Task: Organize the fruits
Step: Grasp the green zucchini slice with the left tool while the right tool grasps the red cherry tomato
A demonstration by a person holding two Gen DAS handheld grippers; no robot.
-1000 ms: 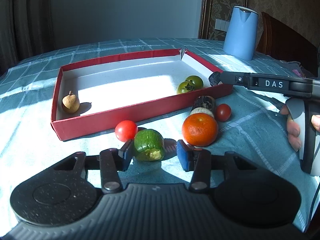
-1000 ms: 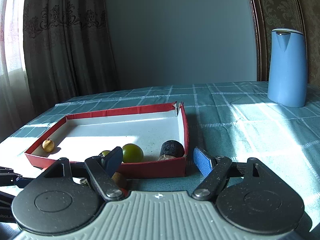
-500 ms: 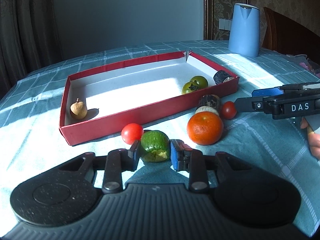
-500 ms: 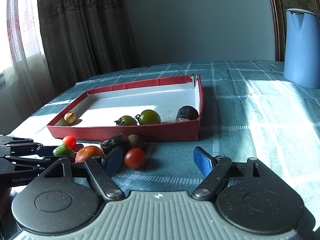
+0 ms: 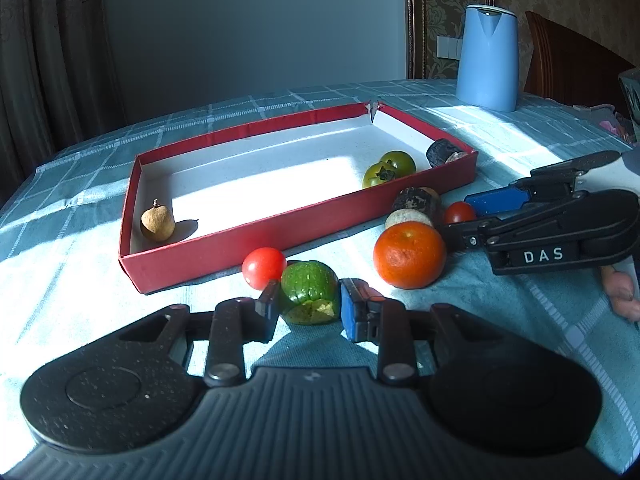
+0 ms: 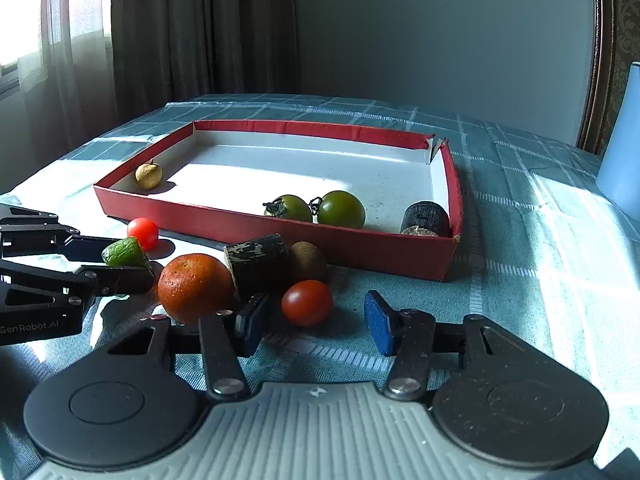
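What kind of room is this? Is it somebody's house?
Probably a home dining room. A table under a teal checked tablecloth holds a light blue plastic jug, a dark wooden chair stands behind it, and brown patterned curtains hang by a sunny window.

Red box (image 5: 248,240) with white floor on a teal checked tablecloth (image 5: 72,280), blue kettle (image 5: 488,64)

Hard sunlight enters low from the window (image 6: 24,20) at left in the right wrist view, laying bright patches across the cloth (image 5: 60,280) and the tray (image 5: 260,176) floor, which nearly blows out. Shadows are sharp and dark beside the fruit. The wall behind stays dim. Both views bow strongly at the edges, with black vignetted corners. Focus is crisp; no motion blur.
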